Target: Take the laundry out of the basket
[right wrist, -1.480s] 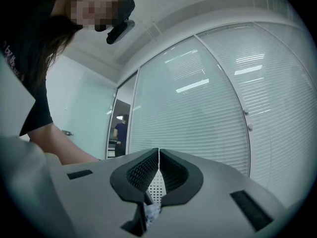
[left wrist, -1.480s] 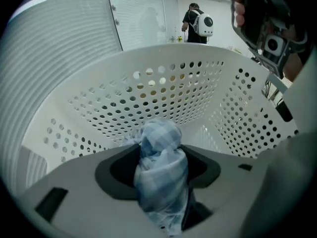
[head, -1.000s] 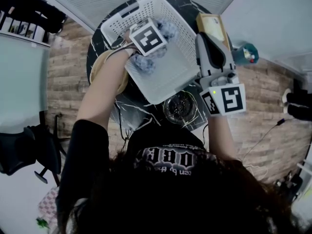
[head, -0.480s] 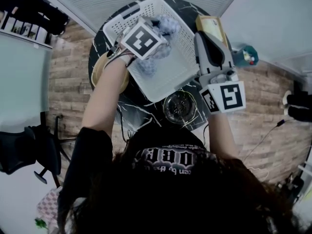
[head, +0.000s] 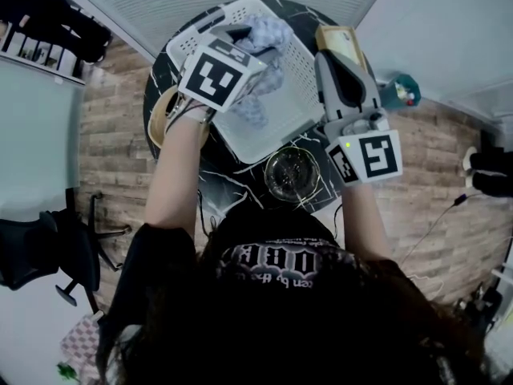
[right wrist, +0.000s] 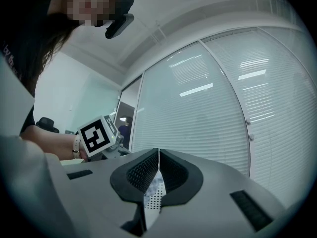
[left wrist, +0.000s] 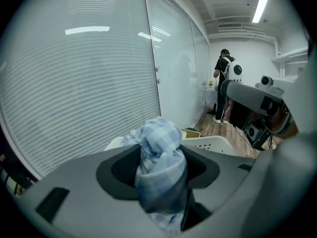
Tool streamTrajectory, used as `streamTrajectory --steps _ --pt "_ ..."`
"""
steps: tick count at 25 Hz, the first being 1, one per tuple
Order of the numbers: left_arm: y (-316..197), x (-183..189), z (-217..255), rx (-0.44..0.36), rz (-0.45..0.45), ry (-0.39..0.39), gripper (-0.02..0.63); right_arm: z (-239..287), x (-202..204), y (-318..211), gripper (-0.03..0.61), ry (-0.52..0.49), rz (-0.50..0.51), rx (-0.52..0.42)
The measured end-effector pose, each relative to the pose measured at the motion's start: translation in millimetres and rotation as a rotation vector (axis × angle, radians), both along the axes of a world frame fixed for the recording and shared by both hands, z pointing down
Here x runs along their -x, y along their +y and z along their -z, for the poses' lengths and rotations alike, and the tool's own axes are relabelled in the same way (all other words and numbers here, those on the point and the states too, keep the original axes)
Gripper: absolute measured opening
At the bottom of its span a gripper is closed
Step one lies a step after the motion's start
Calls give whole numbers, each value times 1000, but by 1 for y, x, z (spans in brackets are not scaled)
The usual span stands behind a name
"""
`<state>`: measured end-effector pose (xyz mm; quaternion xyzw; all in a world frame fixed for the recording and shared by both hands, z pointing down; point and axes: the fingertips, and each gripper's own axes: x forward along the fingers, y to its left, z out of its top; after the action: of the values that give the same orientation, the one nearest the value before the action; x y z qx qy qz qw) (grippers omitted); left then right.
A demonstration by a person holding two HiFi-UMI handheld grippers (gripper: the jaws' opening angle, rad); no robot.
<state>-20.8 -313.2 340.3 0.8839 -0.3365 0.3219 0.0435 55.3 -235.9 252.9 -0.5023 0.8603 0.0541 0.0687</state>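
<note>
Looking down, we see a glass bowl (head: 292,175) just on the near side of the white basket (head: 300,74). Our right gripper (right wrist: 157,170) is pinched together on what seems to be the basket's right wall. Above the basket, our left gripper (left wrist: 159,170) is clamped on a bunched blue checked cloth (head: 268,34).

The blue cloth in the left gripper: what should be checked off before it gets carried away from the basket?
1. Left gripper clamped on the blue checked cloth: ok.
2. Cloth's tail clear of the white basket: cannot tell; it hangs over the inside.
3. Right gripper pinching the basket's wall to steady it: ok.
4. Glass bowl apart from the hanging cloth: ok.
5. No laundry left underneath: cannot tell; the left gripper hides part of the basket.
</note>
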Motion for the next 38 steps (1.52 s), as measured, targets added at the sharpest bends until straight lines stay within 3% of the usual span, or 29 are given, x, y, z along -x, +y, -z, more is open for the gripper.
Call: streamTrajectory --steps 10,19,31,38 --pt "19 -19 66 -103 12 98 227 26 -17 3 28 13 -26 -14" --pt "33 -44 132 -197 -17 129 225 54 -45 18 28 37 -71 -45" --pt "55 -104 219 -327 -126 194 225 86 -85 44 28 64 -147 -101" --pt "77 -146 242 -354 -207 225 225 102 -126 65 28 67 -224 -129"
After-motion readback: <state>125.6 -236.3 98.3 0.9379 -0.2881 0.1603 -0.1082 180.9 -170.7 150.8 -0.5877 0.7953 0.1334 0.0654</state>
